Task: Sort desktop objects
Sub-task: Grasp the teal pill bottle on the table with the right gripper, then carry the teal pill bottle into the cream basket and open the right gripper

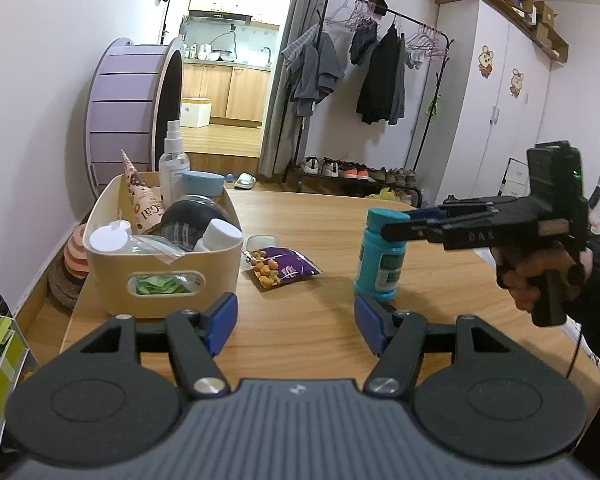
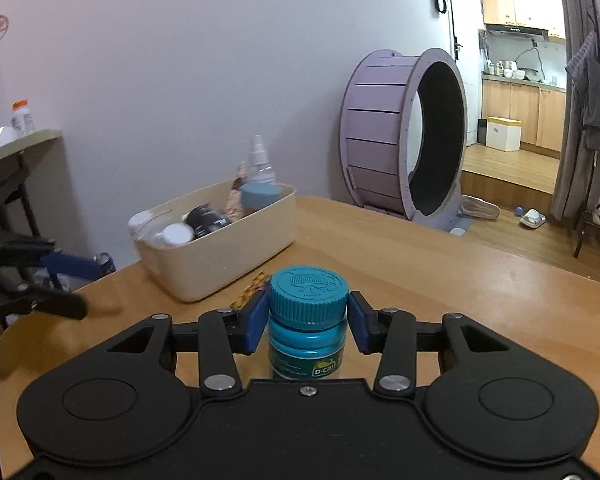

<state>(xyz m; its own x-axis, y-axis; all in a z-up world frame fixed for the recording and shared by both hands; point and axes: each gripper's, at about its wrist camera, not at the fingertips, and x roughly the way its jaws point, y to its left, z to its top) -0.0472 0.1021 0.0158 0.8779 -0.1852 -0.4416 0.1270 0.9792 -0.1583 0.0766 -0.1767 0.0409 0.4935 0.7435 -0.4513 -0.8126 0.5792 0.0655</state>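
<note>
The teal bottle (image 2: 307,320) is one squat plastic jar with a ribbed, embossed cap and a dark label reading "D-Cal". It stands upright on the wooden counter (image 2: 440,276), with the right gripper (image 2: 307,322) around its cap (jaws not quite touching either side). The left gripper (image 1: 296,322) hovers with jaws spread wide, holding nothing. One purple snack packet (image 1: 280,268) lies beside one cream basket (image 1: 148,272), which holds a spray bottle (image 1: 174,160) among other items.
</note>
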